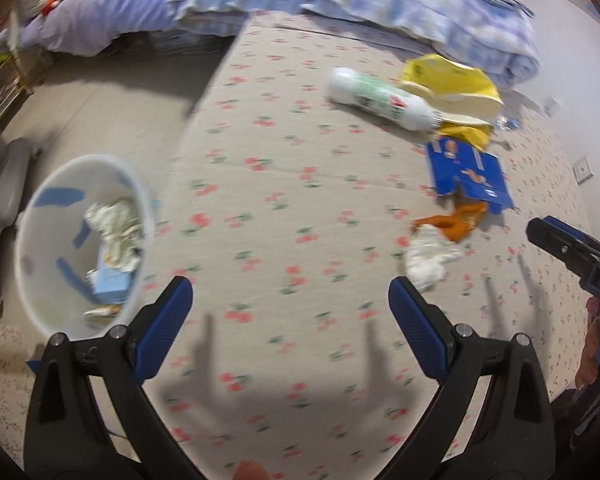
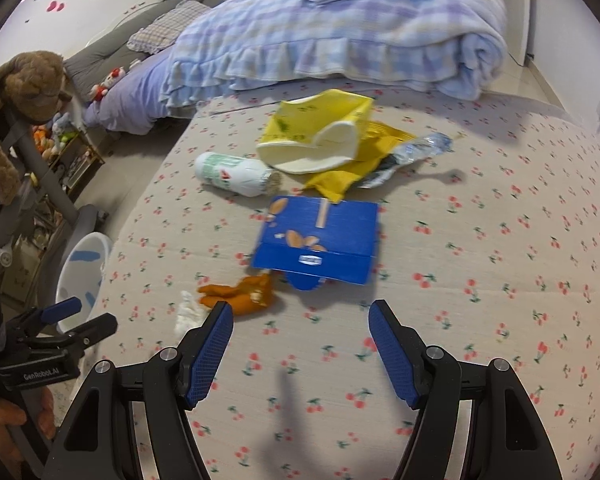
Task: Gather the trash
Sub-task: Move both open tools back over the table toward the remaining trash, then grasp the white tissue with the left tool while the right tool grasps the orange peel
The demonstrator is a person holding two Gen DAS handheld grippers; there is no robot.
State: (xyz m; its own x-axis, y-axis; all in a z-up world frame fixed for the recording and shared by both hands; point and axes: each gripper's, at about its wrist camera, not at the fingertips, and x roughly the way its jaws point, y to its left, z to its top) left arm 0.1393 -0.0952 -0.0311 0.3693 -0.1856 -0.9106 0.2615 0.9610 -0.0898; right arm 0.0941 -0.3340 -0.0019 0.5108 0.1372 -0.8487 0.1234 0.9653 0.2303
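From the left wrist, the left gripper point(image 1: 290, 308) hangs with jaws spread and empty above the cherry-print mattress point(image 1: 284, 184); a white bin point(image 1: 40, 236) beside the bed holds crumpled paper; a white bottle point(image 1: 380, 98), yellow bag point(image 1: 452, 76), blue carton point(image 1: 470, 178), orange peel point(image 1: 456, 222) and tissue point(image 1: 428, 258) lie ahead; from the right wrist, the right gripper point(image 2: 300, 334) gapes empty, just short of the blue carton point(image 2: 320, 240) and orange peel point(image 2: 240, 294).

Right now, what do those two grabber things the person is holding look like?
Both look alike. The left gripper has a black plastic frame with two arms that spread like a V, silver bolts at the joints, and bright blue jaws with a bumpy grid texture. The right gripper is built the same way. The right wrist view shows white lettering on the left gripper's black body.
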